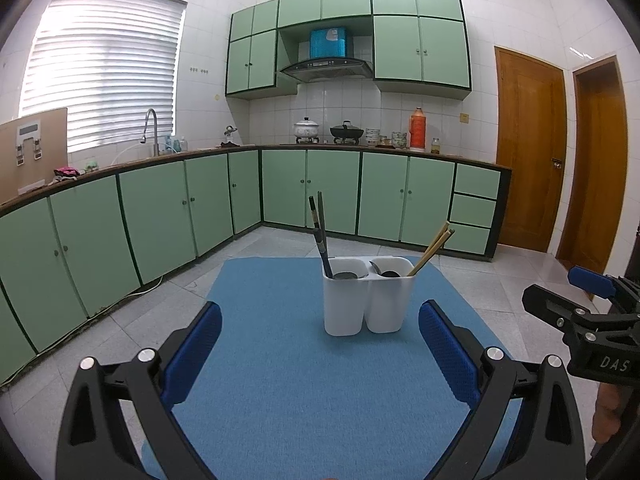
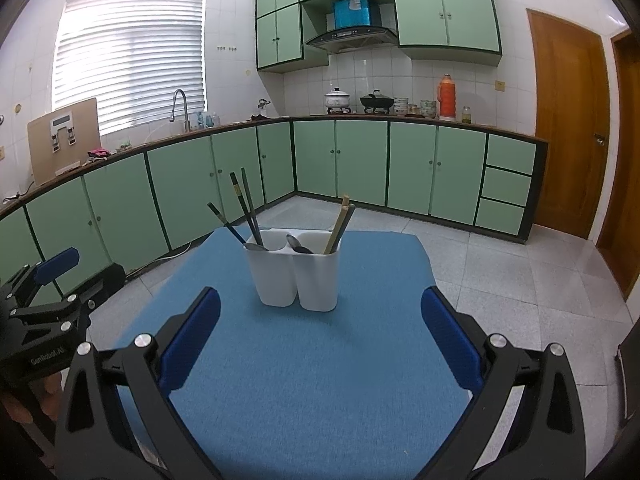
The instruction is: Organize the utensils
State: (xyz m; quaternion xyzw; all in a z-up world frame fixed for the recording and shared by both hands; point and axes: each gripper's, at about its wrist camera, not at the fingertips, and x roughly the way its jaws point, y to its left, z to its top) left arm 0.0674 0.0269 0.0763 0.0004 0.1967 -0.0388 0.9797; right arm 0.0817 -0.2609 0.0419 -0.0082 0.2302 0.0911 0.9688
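A white two-compartment utensil holder (image 1: pixel 366 298) (image 2: pixel 296 276) stands upright on a blue mat (image 1: pixel 304 380) (image 2: pixel 312 360). Dark chopsticks (image 1: pixel 320 224) (image 2: pixel 244 200) and a spoon bowl (image 1: pixel 347 275) sit in its left compartment. Light wooden chopsticks (image 1: pixel 434 246) (image 2: pixel 338 224) and a dark spoon (image 2: pixel 298 245) sit in the right one. My left gripper (image 1: pixel 320 332) is open and empty, short of the holder. My right gripper (image 2: pixel 320 320) is also open and empty, just in front of the holder. Each gripper shows at the edge of the other's view.
Green base cabinets (image 1: pixel 160 208) line the left and far walls, with a counter carrying pots (image 1: pixel 307 128), a red thermos (image 1: pixel 417 128) and a sink tap (image 1: pixel 151 128). Wooden doors (image 1: pixel 528 148) stand at the right. Grey tiled floor (image 2: pixel 500 276) surrounds the mat.
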